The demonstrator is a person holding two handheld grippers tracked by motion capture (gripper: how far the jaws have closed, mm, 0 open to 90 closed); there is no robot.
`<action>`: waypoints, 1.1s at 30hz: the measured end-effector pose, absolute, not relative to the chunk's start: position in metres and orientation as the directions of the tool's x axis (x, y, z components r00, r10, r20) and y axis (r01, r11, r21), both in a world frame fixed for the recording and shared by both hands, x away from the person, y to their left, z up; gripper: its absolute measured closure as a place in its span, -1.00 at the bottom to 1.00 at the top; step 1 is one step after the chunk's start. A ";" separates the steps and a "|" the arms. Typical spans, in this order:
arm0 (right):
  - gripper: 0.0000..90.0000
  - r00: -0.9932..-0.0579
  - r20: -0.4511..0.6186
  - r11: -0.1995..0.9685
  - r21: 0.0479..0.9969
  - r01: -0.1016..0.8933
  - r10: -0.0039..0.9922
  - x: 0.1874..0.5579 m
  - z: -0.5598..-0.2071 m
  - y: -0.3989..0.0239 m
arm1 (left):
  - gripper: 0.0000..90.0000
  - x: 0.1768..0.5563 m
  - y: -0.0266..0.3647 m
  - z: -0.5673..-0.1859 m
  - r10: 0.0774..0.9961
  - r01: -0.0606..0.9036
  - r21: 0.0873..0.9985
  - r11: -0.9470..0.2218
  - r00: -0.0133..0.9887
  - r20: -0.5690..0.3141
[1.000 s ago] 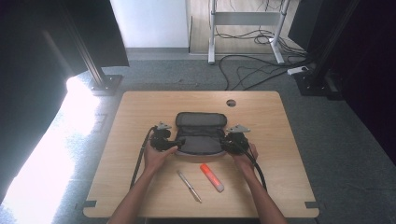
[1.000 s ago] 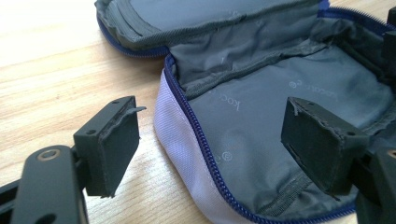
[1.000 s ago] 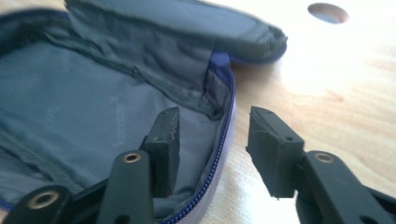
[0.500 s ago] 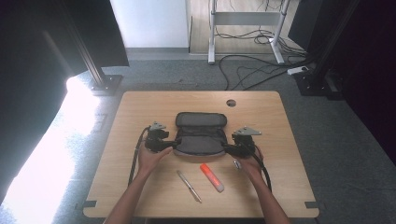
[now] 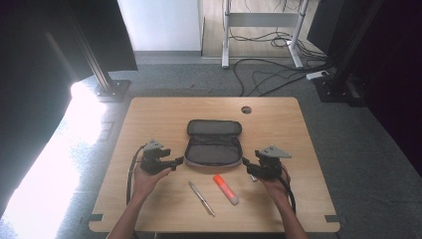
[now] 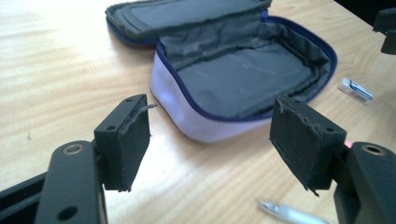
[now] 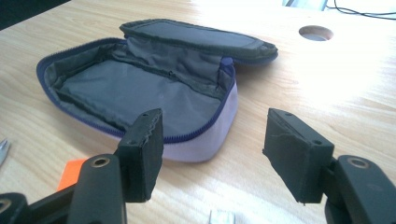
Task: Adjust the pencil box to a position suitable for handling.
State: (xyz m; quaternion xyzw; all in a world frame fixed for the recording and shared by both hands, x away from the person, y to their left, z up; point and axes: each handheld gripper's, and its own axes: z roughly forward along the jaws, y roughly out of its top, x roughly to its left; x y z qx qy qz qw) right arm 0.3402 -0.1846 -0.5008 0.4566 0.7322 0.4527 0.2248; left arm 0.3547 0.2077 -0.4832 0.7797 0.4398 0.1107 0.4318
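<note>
A grey pencil case [image 5: 214, 152] with a blue zip lies open in the middle of the wooden table [image 5: 298, 134], its lid [image 5: 214, 128] folded back. The inside [image 6: 243, 79] looks bare. My left gripper [image 5: 176, 162] hovers off the case's left end, open, nothing between its pads [image 6: 133, 140]. My right gripper [image 5: 247, 165] stands off the right end; its jaws have just been opening and are open with nothing between them [image 7: 215, 149]. In front of the case lie a pen [image 5: 201, 198], an orange marker [image 5: 225, 189] and a small white eraser [image 6: 357, 90].
A round cable hole [image 5: 246, 109] sits in the table's far side. Beyond the table, cables [image 5: 268, 74] run over the grey floor between black stand feet [image 5: 113, 89]. The right gripper's tip [image 6: 387, 28] shows at the left gripper view's upper right.
Both grippers have drawn back from the case's two ends, outward and toward the person. The case has stayed in place.
</note>
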 end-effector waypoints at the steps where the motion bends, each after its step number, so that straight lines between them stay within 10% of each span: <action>1: -0.17 -0.483 0.084 0.174 0.869 0.464 0.872 0.338 -0.501 -0.186 | -0.35 0.353 0.208 -0.484 0.780 0.592 0.768 -0.243 0.591 -0.208; 33: -0.17 -0.450 0.061 0.202 0.835 0.513 0.891 0.294 -0.536 -0.227 | -0.34 0.321 0.224 -0.520 0.789 0.660 0.707 -0.254 0.564 -0.243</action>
